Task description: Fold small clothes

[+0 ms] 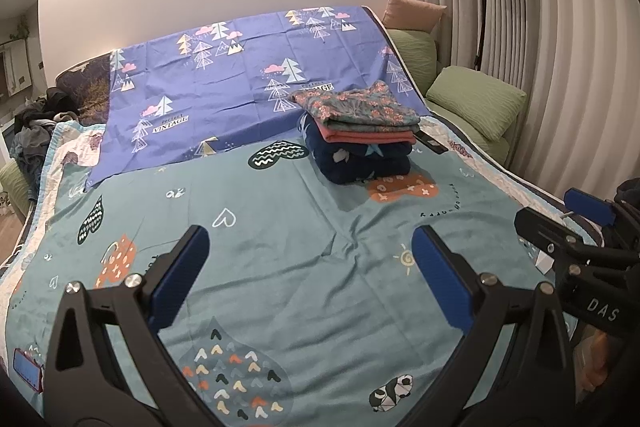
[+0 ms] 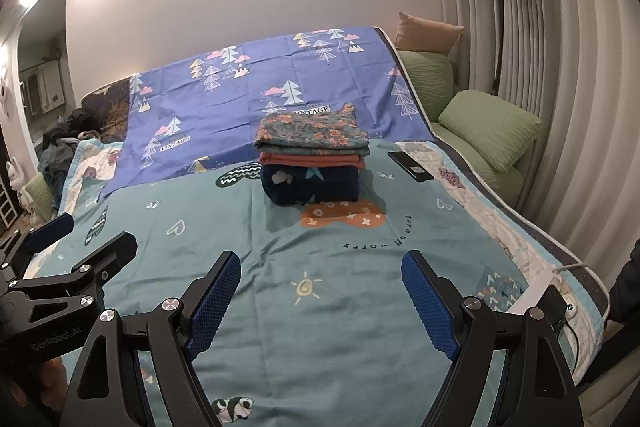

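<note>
The stack of folded clothes (image 2: 313, 163) sits mid-bed on my teal sheet (image 2: 248, 239), floral piece on top, coral under it, navy at the bottom. A phone (image 2: 410, 166) lies just beside it. My left gripper (image 1: 310, 259) and right gripper (image 2: 320, 285) hover over the sheet, both spread wide, empty.

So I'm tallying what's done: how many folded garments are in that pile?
3 show: floral top piece, coral one beneath, navy one at the bottom. Thinner layers may be hidden.
</note>
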